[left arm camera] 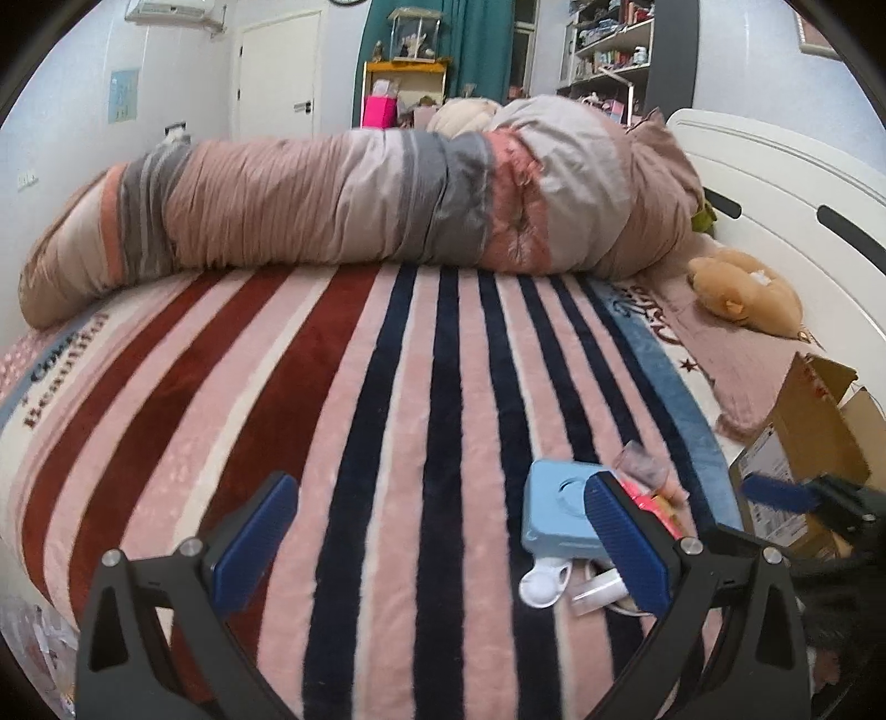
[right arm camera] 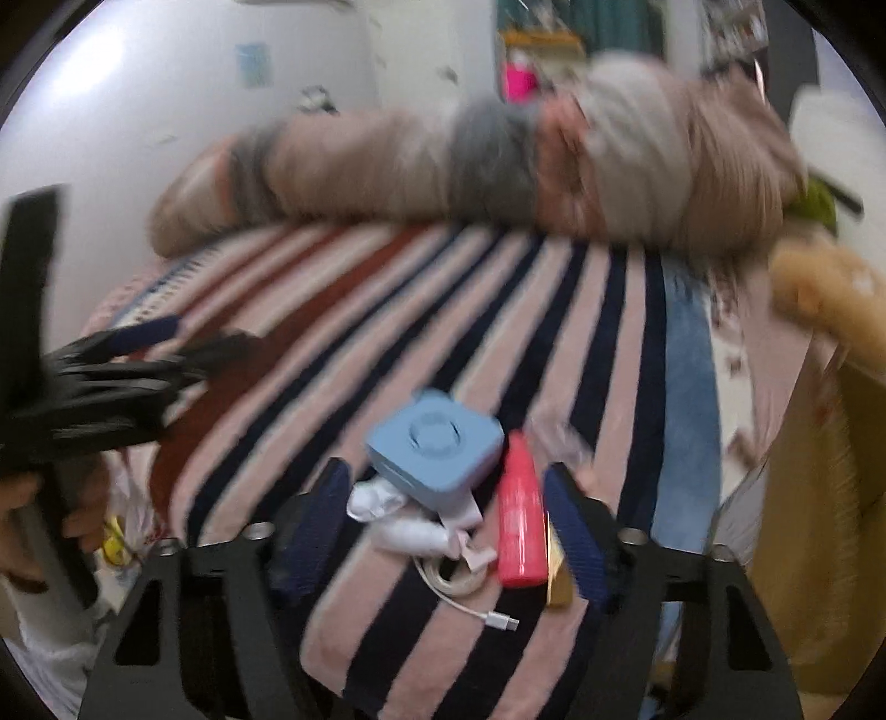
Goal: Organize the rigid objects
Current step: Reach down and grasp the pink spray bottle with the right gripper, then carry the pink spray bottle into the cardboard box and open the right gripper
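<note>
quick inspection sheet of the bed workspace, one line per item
surface: striped blanket on the bed, rolled quilt across the far side.
job's things: light blue box, pink bottle and white pieces bunched near the bed's right edge.
clutter: clear wrapper behind the pile; plush toy by the headboard.
grippers: left tongs open over bare blanket; right tongs open, straddling the pile, image blurred.
cables: white cable loosely coiled at the pile's near side.
surroundings: cardboard box open beside the bed; shelves behind.
</note>
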{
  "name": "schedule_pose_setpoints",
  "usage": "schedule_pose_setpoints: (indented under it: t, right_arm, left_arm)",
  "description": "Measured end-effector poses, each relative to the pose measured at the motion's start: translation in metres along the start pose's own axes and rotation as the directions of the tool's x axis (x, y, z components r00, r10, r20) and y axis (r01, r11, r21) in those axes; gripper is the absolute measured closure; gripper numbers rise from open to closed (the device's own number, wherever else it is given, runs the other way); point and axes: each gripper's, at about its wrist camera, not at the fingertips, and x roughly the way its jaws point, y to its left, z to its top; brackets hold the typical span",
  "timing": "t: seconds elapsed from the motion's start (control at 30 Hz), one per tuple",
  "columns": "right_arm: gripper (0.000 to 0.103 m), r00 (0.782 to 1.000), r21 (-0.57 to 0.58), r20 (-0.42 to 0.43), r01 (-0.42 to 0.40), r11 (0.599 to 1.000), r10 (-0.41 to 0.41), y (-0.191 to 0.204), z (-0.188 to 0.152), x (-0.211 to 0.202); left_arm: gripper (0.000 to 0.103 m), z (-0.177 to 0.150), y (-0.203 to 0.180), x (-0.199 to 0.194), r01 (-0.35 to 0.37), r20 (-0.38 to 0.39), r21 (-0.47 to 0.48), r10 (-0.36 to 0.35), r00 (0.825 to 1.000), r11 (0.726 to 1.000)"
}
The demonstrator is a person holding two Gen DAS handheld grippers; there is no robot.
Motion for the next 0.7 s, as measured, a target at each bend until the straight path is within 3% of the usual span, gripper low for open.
schedule_pose_setpoints:
  t: [0.13, 0.2, 0.3, 0.4, 0.7]
  right_arm:
    - [0.052, 0.993, 0.064, -0.093, 0.08, 0.995, -0.074, -0.022, -0.008, 0.039]
    - [0.062, 0.986, 0.073, -0.129, 0.111, 0.991, -0.101, -0.03, -0.011, 0.054]
    - [0.069, 0.986, 0.107, -0.164, 0.058, 0.992, -0.04, -0.04, -0.017, 0.07]
    - [0.077, 0.983, 0.102, -0.171, 0.083, 0.991, -0.065, -0.044, -0.017, 0.08]
    - [0.076, 0.969, -0.007, -0.237, 0.065, 0.998, -0.065, -0.037, -0.004, 0.097]
  left_arm:
    - [0.0, -0.008, 0.007, 0.011, 0.037, -0.023, -0.022, -0.038, 0.999, 0.999]
    - [0.0, -0.009, 0.008, 0.015, 0.057, -0.029, -0.024, -0.058, 0.998, 0.998]
    - [0.0, -0.01, 0.004, 0.017, 0.078, -0.032, -0.015, -0.078, 0.996, 0.997]
    - [0.0, -0.01, 0.0, 0.021, 0.102, -0.04, -0.011, -0.102, 0.994, 0.995]
    - [0.0, -0.011, -0.004, 0.021, 0.118, -0.045, -0.004, -0.118, 0.992, 0.993]
